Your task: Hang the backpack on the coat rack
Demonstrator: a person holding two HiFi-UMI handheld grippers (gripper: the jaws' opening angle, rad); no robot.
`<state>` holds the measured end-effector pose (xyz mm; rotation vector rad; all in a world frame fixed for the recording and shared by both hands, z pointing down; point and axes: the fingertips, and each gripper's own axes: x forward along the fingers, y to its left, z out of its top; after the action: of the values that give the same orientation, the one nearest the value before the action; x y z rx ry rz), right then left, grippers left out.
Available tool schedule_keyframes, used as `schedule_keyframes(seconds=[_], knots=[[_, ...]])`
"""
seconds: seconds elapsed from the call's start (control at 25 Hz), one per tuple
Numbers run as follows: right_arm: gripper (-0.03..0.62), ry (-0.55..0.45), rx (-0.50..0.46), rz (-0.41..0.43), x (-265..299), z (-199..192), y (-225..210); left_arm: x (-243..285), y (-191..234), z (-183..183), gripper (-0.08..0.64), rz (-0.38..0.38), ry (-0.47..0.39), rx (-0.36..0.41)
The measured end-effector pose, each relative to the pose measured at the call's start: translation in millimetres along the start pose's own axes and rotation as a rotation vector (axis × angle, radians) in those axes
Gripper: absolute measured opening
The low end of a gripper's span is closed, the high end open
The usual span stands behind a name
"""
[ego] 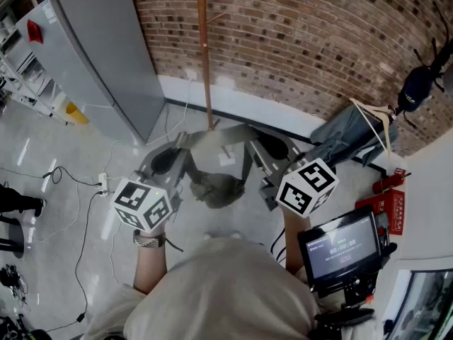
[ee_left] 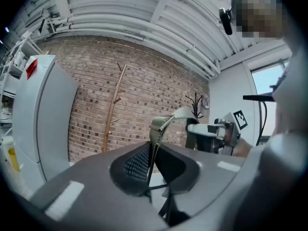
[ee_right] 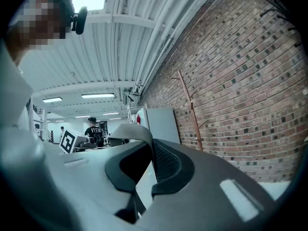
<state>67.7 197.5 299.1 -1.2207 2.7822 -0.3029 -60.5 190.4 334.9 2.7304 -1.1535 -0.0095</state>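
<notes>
My head view cuts off the coat rack [ego: 204, 55] at its top; the backpack [ego: 216, 184] is blurred.

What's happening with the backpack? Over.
Left gripper, right gripper shut on backpack straps. Backpack hangs between them, not yet on coat rack. Nothing seen blocking.

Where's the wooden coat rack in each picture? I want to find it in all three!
Head view: the coat rack is the thin wooden pole at top centre, standing against the brick wall.
Left gripper view: the coat rack leans left of centre.
Right gripper view: the coat rack stands right of centre.
Shared landmark: the brick wall behind it, with the grey cabinet nearby.
</notes>
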Motion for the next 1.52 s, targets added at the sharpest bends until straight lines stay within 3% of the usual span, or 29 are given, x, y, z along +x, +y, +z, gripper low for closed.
schedule_keyframes(seconds=[0.36,0.76,1.24,1.52], knots=[[0.009,-0.014,-0.042,0.012,5,0,2,0,3,4,0.018,-0.005,-0.002,0.014],[0.009,-0.016,0.007,0.058,22,-5,18,-14,16,5,0.018,-0.022,0.001,0.019],[0.009,-0.041,0.015,0.012,36,-10,30,-25,36,7,0.018,-0.070,-0.001,0.043],[0.009,-0.043,0.036,0.035,52,-13,23,-19,52,6,0.018,-0.057,-0.002,0.039]])
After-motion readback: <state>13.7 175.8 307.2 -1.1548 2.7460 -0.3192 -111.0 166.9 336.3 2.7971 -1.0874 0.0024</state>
